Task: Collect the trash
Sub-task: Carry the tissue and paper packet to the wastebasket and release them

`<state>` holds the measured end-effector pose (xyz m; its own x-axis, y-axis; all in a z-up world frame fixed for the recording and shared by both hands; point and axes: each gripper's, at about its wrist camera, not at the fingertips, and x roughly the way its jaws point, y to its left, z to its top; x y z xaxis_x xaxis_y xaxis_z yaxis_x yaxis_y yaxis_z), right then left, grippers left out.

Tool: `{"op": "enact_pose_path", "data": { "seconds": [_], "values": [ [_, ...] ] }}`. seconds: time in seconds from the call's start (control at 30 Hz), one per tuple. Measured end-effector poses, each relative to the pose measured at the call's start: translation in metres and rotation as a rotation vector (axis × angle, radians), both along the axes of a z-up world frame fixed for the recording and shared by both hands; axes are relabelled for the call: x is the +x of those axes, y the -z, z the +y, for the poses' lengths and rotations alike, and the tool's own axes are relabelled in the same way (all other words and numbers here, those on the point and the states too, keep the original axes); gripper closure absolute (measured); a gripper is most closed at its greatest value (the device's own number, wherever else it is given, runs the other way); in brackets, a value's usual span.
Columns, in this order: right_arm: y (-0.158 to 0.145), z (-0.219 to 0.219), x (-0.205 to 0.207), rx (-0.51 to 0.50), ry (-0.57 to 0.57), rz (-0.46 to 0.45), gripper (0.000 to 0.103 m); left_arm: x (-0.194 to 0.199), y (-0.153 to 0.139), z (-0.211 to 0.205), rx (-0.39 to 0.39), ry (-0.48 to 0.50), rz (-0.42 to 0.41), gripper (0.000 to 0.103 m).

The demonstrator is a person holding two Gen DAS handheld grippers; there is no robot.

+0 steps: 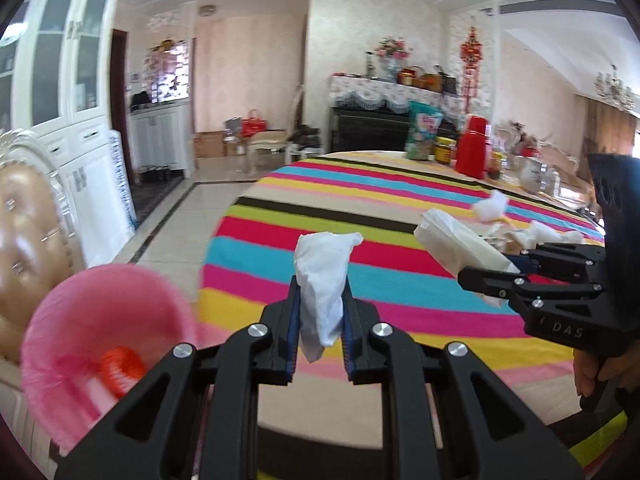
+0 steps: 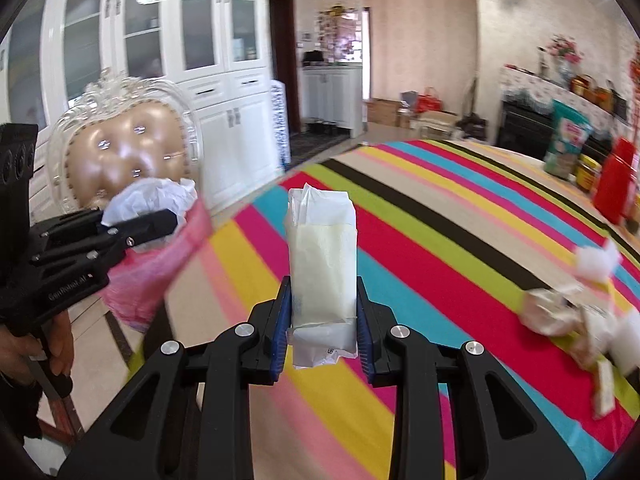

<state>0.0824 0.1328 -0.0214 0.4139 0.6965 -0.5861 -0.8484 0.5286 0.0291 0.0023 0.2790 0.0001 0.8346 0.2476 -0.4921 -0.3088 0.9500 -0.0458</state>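
Note:
My left gripper (image 1: 320, 320) is shut on a crumpled white tissue (image 1: 324, 276) that sticks up between its blue pads. Low at its left is a pink bin (image 1: 100, 344) lined with a pink bag, blurred, with something orange inside. My right gripper (image 2: 323, 320) is shut on a pale yellow and white wrapper (image 2: 322, 264), held upright. In the left wrist view the right gripper (image 1: 492, 276) shows at the right with that wrapper (image 1: 460, 244). The right wrist view has the left gripper (image 2: 160, 220) at the left edge, its tissue (image 2: 152, 198) just over the pink bin (image 2: 156, 276).
A round table with a striped cloth (image 1: 400, 220) fills the middle. More scraps of paper and wrappers (image 2: 576, 316) lie on it at the right. A red flask (image 1: 474, 146), a jar and a snack bag (image 1: 422, 130) stand at its far side. A padded chair (image 2: 128, 148) stands behind the bin.

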Motion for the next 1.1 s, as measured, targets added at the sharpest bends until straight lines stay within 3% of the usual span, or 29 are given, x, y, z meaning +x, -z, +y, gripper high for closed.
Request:
{"op": "enact_pose_path", "data": {
  "seconds": [0.33,0.53,0.87,0.97,1.0,1.07,1.1],
  "values": [
    [0.01,0.088,-0.043,0.002,-0.17,0.028,0.074,-0.067,0.008,0.073,0.002,-0.184,0.004,0.085],
    [0.017,0.135,-0.063,-0.004,-0.246,0.045,0.074,-0.104,0.014,0.126,-0.036,-0.31,0.003,0.085],
    [0.028,0.204,-0.07,0.002,-0.308,0.116,0.073,-0.111,0.041,0.181,-0.101,-0.379,0.051,0.085],
    [0.032,0.215,-0.07,0.006,-0.315,0.122,0.064,-0.113,0.046,0.19,-0.107,-0.398,0.052,0.076],
    [0.033,0.217,-0.069,0.007,-0.314,0.13,0.056,-0.113,0.047,0.193,-0.107,-0.405,0.05,0.071],
    [0.035,0.218,-0.067,0.005,-0.308,0.135,0.053,-0.116,0.046,0.196,-0.106,-0.414,0.045,0.065],
    [0.035,0.217,-0.067,0.007,-0.308,0.134,0.05,-0.118,0.045,0.196,-0.1,-0.42,0.041,0.057]
  ]
}}
